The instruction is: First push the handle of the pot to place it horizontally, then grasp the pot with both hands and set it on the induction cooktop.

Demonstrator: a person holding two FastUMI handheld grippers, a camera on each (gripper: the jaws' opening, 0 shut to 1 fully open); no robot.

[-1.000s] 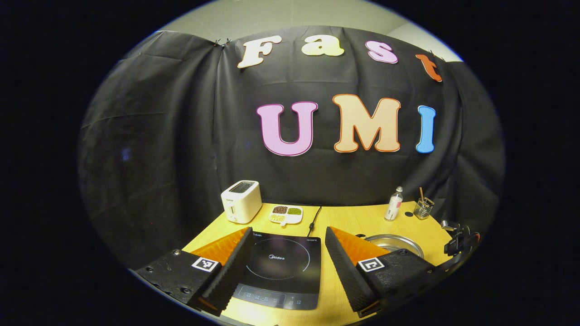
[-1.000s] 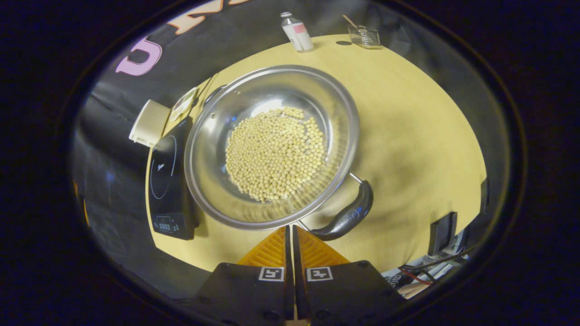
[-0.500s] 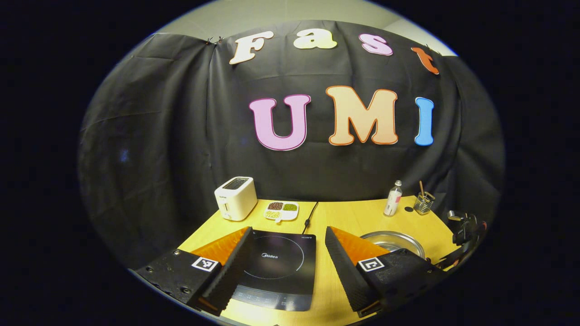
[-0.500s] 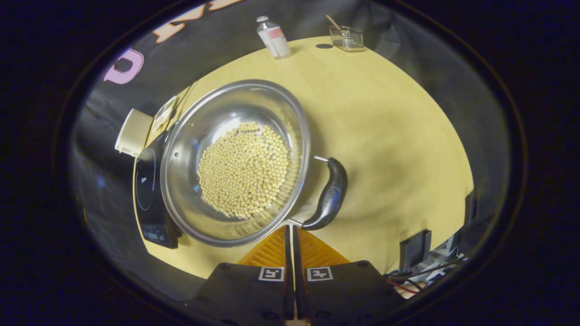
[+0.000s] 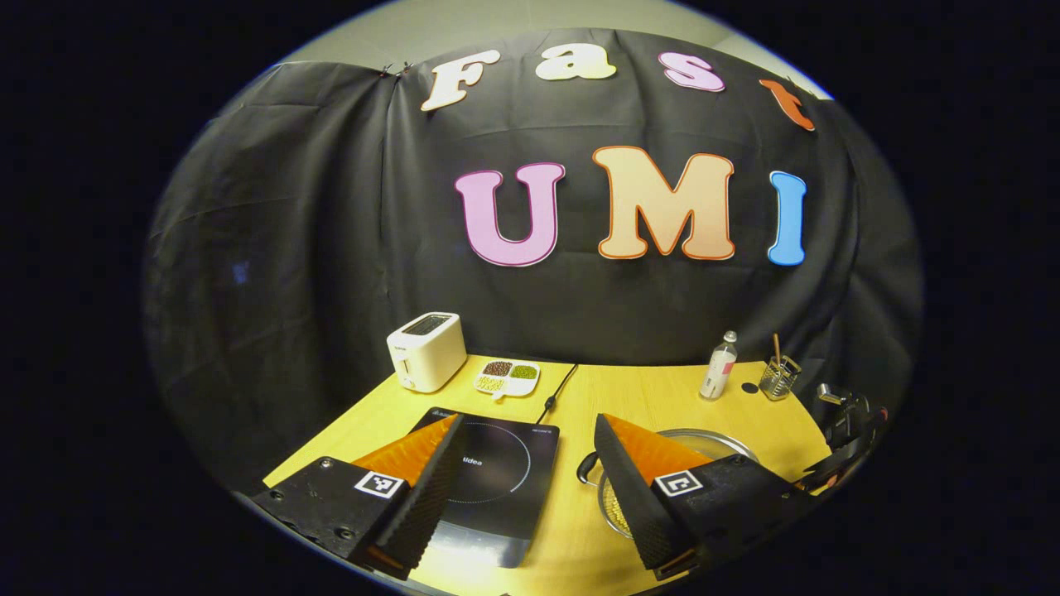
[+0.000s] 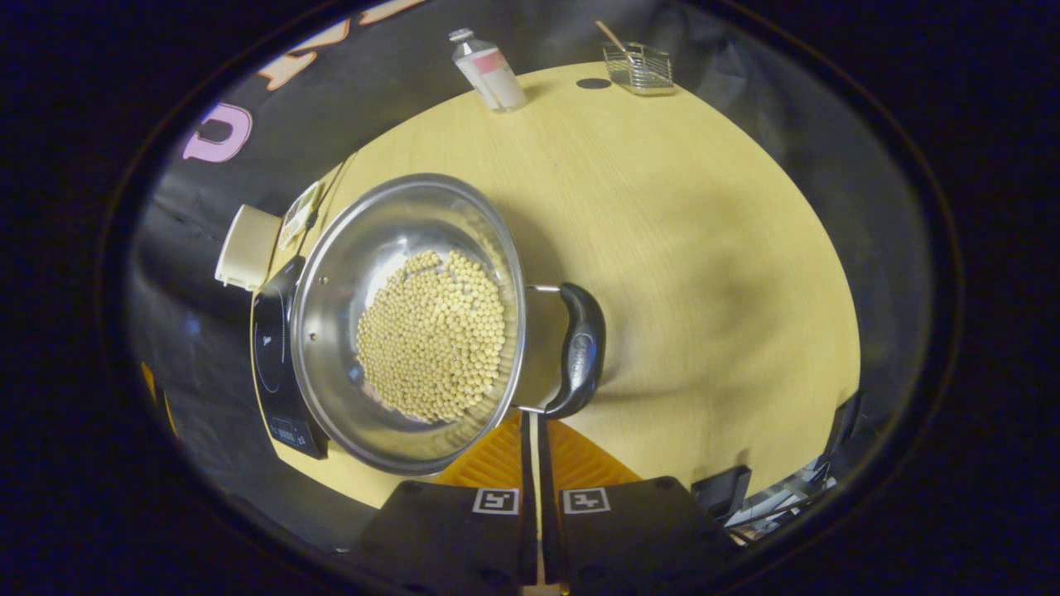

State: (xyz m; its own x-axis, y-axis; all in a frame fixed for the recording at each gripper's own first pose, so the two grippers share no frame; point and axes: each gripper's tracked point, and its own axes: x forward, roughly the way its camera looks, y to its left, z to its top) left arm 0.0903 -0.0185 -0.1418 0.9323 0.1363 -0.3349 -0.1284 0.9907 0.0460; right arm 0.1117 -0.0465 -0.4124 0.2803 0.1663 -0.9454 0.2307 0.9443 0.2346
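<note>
- two grippers are at work over a yellow wooden table (image 6: 704,248); the right gripper (image 6: 534,430) has its orange fingers pressed together with nothing between them, tips just at the lower end of the pot's black handle (image 6: 580,352), which reads as a closed wedge used for pushing, not grasping.
- the pot (image 6: 331,281), steel and holding a layer of pale beans (image 6: 431,339), sits on the table just beside the induction cooktop (image 6: 269,348), near the table's front edge; its rim seems to overlap the cooktop's edge in the right gripper view, though whether they touch cannot be told.
- in that view the handle points away from the cooktop toward the table's open middle, so the turning step looks close to done or done.
- the left gripper (image 5: 522,480) hangs with its fingers wide apart and empty, low over the front edge, the cooktop (image 5: 497,472) framed between them and the pot's second handle (image 5: 586,468) just inside its right finger; likely waiting to take that side.
- along the back edge stand a toaster (image 5: 425,351), a divided dish (image 5: 505,377), a bottle (image 5: 718,367) and a wire holder (image 5: 778,377), well apart from the work.
</note>
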